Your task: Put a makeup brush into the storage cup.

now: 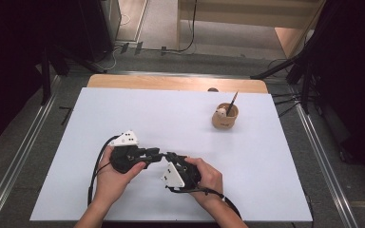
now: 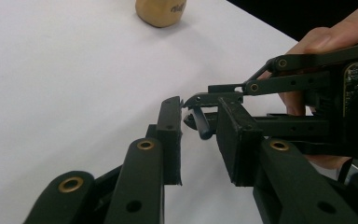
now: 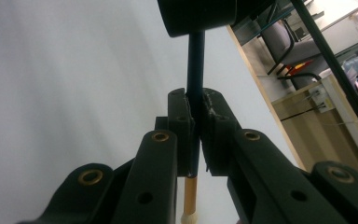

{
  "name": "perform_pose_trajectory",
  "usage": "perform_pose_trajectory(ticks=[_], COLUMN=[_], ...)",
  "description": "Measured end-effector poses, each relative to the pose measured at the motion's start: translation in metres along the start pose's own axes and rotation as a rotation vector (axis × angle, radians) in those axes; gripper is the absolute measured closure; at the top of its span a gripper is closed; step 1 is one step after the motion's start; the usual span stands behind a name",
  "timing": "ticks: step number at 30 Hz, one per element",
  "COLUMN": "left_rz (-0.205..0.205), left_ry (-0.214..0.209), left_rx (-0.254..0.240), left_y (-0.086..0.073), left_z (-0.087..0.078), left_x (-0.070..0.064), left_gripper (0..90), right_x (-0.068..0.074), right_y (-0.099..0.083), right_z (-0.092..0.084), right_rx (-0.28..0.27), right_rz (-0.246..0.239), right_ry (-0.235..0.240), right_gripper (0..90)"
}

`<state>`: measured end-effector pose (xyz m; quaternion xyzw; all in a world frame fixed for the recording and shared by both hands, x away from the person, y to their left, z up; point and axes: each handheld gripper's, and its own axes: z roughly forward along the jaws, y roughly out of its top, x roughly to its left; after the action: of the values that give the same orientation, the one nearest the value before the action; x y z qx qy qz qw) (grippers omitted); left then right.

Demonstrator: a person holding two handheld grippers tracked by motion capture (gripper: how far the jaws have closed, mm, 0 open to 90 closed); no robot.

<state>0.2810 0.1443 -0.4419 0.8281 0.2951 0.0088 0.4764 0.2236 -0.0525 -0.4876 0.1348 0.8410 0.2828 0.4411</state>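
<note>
The right gripper point(image 3: 195, 135) is clenching a dark pencil point(image 3: 195, 70) between its jaws, the shaft running up past the pads and its pale wooden end with a whitish tip showing below them. In the high view the two grippers are meeting nose to nose near the desk's point(image 1: 123, 109) six o'clock edge, with the wooden pen cup point(image 1: 225, 118) standing well apart at about two o'clock, another pencil leaning inside it.

In the left gripper view, the left gripper point(image 2: 200, 140) is holding its jaws released, with the pencil's dark end lying in the gap between them and touching neither pad, as far as can be told.

This looks like a hand-over in progress. To do it well, the left jaws should be closing squarely across the shaft, centred on the pads rather than at their tips, while the right gripper is staying firm. Only once the left grip is secure should the right jaws be letting go, otherwise the pencil could be rolling off onto the desk.
</note>
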Motion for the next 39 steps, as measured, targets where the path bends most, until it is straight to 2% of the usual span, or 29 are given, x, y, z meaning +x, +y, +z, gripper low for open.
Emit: perform_pose_trajectory(ticks=[2, 4, 5, 9, 12, 14, 15, 16, 17, 18, 19, 20, 21, 22, 23, 26, 30, 32, 33, 34, 35, 36, 37, 38, 39], left_rz=[-0.008, -0.012, -0.014, -0.010, -0.006, -0.012, -0.017, -0.031, -0.038, -0.046, -0.051, -0.059, -0.073, -0.083, -0.087, -0.097, -0.102, -0.094, -0.087, -0.076, -0.065, -0.059, -0.050, -0.041, -0.033], left_ry=[-0.009, -0.012, -0.013, -0.017, -0.019, -0.022, -0.026, -0.028, -0.028, -0.020, -0.016, -0.014, -0.011, -0.006, 0.004, 0.014, -0.004, -0.006, -0.006, -0.007, -0.005, -0.002, -0.002, -0.006, -0.010], left_rx=[0.005, 0.014, 0.018, 0.039, 0.042, 0.035, 0.024, 0.007, -0.009, -0.027, -0.045, -0.068, -0.092, -0.115, -0.133, -0.193, -0.264, -0.289, -0.308, -0.325, -0.336, -0.349, -0.356, -0.365, -0.371], left_y=[0.000, -0.001, -0.001, -0.001, -0.001, -0.002, -0.002, -0.003, -0.003, -0.003, -0.004, -0.004, -0.005, -0.006, -0.007, -0.010, -0.014, -0.016, -0.016, -0.017, -0.017, -0.017, -0.018, -0.018, -0.019], left_z=[0.001, 0.002, 0.002, 0.003, 0.003, 0.003, 0.002, 0.001, -0.001, -0.003, -0.006, -0.008, -0.010, -0.012, -0.014, -0.016, -0.016, -0.016, -0.016, -0.017, -0.017, -0.017, -0.016, -0.016, -0.015], left_x=[0.000, 0.001, 0.002, 0.002, 0.002, 0.003, 0.004, 0.006, 0.007, 0.009, 0.010, 0.012, 0.014, 0.015, 0.016, 0.018, 0.018, 0.017, 0.016, 0.015, 0.015, 0.013, 0.012, 0.011, 0.010], left_gripper=[72.1, 73.7, 77.2, 83.7, 85.2, 85.5, 85.5, 85.6, 85.6, 85.6, 85.6, 85.6, 85.6, 85.6, 85.6, 85.6, 85.5, 85.6, 85.5, 85.5, 85.5, 85.5, 85.5, 85.5, 85.5], right_x=[0.001, 0.003, 0.003, 0.003, 0.002, 0.001, 0.001, -0.003, -0.003, -0.008, -0.011, -0.011, -0.017, -0.019, -0.019, -0.024, -0.028, -0.030, -0.033, -0.033, -0.035, -0.037, -0.038, -0.038, -0.039], right_y=[0.000, 0.001, 0.002, 0.002, 0.001, 0.000, 0.000, -0.001, -0.001, -0.004, -0.005, -0.005, -0.008, -0.010, -0.010, -0.012, -0.011, -0.013, -0.015, -0.015, -0.017, -0.022, -0.025, -0.025, -0.028], right_z=[0.000, -0.001, -0.001, -0.001, -0.001, -0.001, -0.001, -0.001, -0.001, -0.002, -0.002, -0.002, -0.003, -0.004, -0.004, -0.008, -0.012, -0.012, -0.012, -0.012, -0.011, -0.010, -0.009, -0.009, -0.008], right_rx=[0.001, 0.000, -0.007, -0.008, -0.009, -0.014, -0.021, -0.043, -0.043, -0.072, -0.080, -0.080, -0.106, -0.120, -0.120, -0.161, -0.220, -0.243, -0.264, -0.264, -0.267, -0.268, -0.274, -0.274, -0.283], right_rz=[-0.008, -0.036, -0.053, -0.054, -0.040, -0.023, 0.006, 0.073, 0.073, 0.149, 0.199, 0.199, 0.290, 0.339, 0.339, 0.446, 0.593, 0.677, 0.772, 0.772, 0.822, 0.921, 0.966, 0.966, 1.010], right_ry=[0.002, -0.008, -0.007, -0.007, -0.001, -0.001, 0.002, 0.015, 0.015, 0.042, 0.055, 0.055, 0.089, 0.100, 0.100, 0.109, 0.151, 0.180, 0.216, 0.216, 0.229, 0.261, 0.279, 0.279, 0.298], right_gripper=[84.7, 84.7, 84.6, 84.5, 83.8, 79.0, 72.0, 60.0, 60.0, 53.7, 50.5, 50.5, 47.7, 46.1, 46.1, 44.1, 42.6, 41.2, 39.8, 39.8, 38.7, 37.5, 37.2, 37.2, 36.8])
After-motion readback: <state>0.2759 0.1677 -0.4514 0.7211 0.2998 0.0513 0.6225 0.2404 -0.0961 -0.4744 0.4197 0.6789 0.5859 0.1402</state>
